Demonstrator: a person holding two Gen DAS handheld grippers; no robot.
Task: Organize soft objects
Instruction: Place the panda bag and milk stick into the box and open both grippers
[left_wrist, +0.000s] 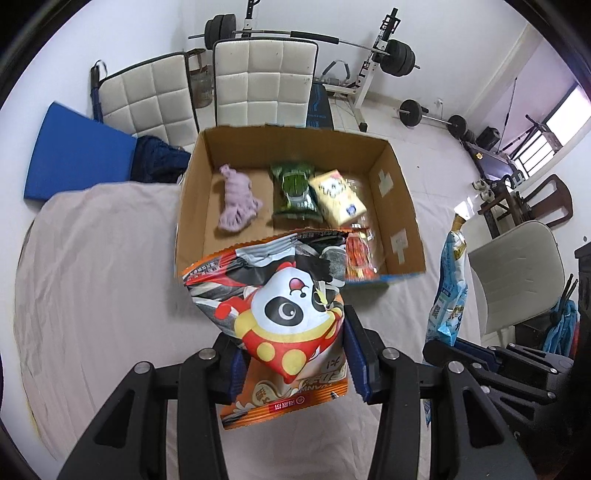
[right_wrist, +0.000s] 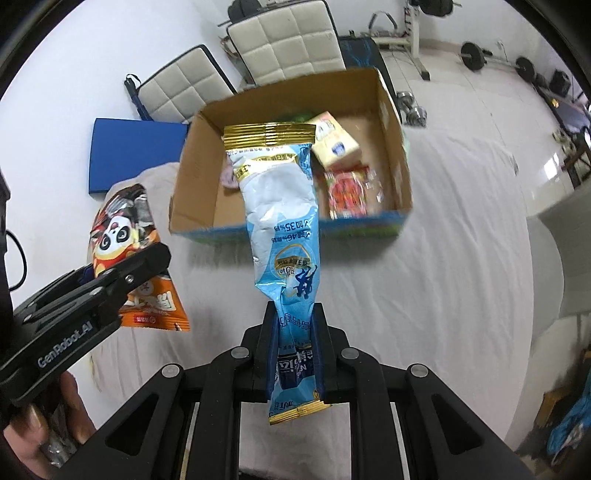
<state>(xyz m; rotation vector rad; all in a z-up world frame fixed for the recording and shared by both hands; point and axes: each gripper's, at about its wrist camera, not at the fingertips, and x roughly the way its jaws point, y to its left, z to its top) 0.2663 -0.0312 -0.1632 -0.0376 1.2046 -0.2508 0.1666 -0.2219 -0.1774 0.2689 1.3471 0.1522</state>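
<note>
White walls (left_wrist: 110, 33) and pale tiled floor (left_wrist: 436, 155); two cream quilted chairs (left_wrist: 264, 86) against the far wall, side by side; weight bench (left_wrist: 321, 107) with loaded barbell (left_wrist: 295, 35) on a rack behind them; smaller barbell (left_wrist: 430, 116) lying on the floor to the right; blue mat (left_wrist: 77, 151) propped at the left; bright window (left_wrist: 557, 129) at the far right, daylight spilling in; pale wrinkled sheet (left_wrist: 99, 266) spread across the foreground; dark wooden chair (left_wrist: 550, 199) near the window.
</note>
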